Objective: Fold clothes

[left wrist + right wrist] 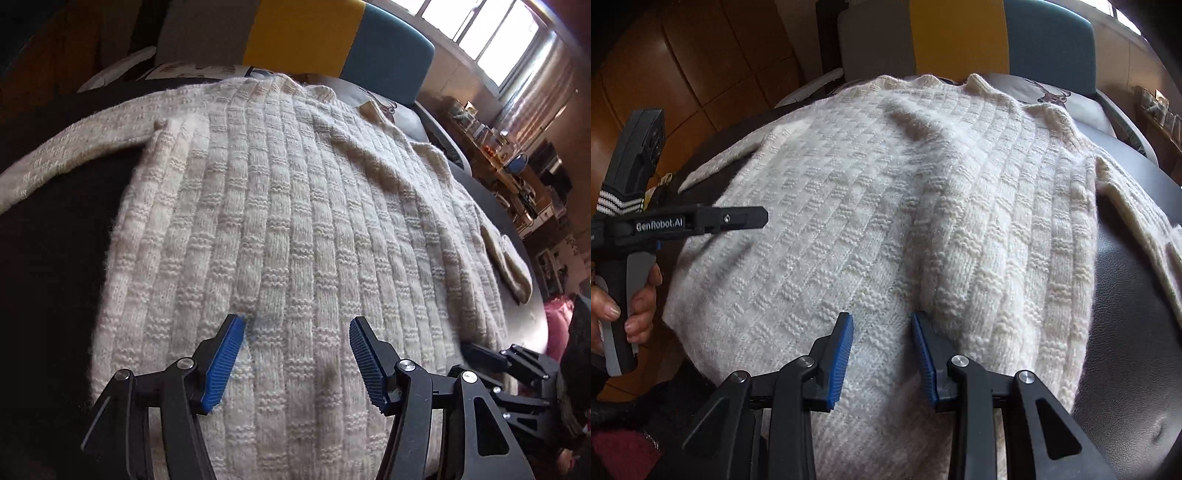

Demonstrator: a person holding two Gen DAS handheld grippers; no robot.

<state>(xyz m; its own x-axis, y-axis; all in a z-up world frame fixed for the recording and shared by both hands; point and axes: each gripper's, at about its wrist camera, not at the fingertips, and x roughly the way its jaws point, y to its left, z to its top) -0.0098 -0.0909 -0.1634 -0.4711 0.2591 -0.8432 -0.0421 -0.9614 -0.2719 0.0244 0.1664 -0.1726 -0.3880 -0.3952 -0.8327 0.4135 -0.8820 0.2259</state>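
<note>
Lying flat: sweater [886, 206] spread on the dark counter [1137, 302], sleeves out to both sides; no fold shows in the body.
Left gripper [297, 356]: fingers [225, 360] spread wide, holding nothing, low over the hem end, probably placed to take the knit.
Right gripper [882, 360]: fingers [840, 363] parted, empty, over the same end.
Hand [631, 310]: wraps the left gripper's handle.
Writing: "GenRobot.AI" on the left gripper's side.
Backdrop: yellow and teal chairs [388, 48].
</note>
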